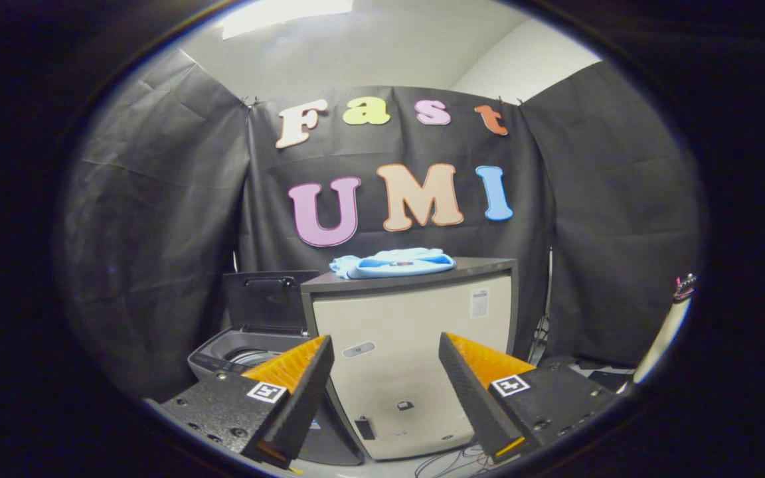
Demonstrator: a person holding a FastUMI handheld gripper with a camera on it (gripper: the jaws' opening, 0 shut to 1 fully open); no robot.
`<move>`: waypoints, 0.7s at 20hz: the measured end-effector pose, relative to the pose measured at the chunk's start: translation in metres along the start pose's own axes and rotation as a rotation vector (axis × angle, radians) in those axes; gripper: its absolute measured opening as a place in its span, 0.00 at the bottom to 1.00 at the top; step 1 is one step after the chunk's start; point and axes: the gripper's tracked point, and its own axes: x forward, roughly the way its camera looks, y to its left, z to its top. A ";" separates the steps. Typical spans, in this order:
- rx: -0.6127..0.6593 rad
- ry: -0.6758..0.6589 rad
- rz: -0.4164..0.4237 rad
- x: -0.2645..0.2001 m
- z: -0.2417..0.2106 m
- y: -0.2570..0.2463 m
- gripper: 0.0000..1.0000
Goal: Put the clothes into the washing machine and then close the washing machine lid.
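gripper (386, 385): spread wide, held nothing
clothes (396, 263): folded atop cabinet (416, 358), well beyond fingers
washing machine (250, 355): beside cabinet, lid (269, 299) up
step: approach; next probably rise, reach, pinch clothes

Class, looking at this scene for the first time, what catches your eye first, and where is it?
The light blue clothes heaped on top of the pale cabinet, beyond the open, empty claw. Left of the cabinet stands the washing machine, its lid raised upright.
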 end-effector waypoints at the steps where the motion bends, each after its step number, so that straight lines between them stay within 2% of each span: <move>1: -0.001 0.004 -0.001 0.005 0.001 0.002 0.97; 7: 0.013 0.047 0.012 0.047 0.010 0.027 0.97; 10: 0.020 0.037 0.020 0.072 0.035 0.042 0.97; 14: 0.029 0.007 -0.016 0.107 0.082 0.040 0.97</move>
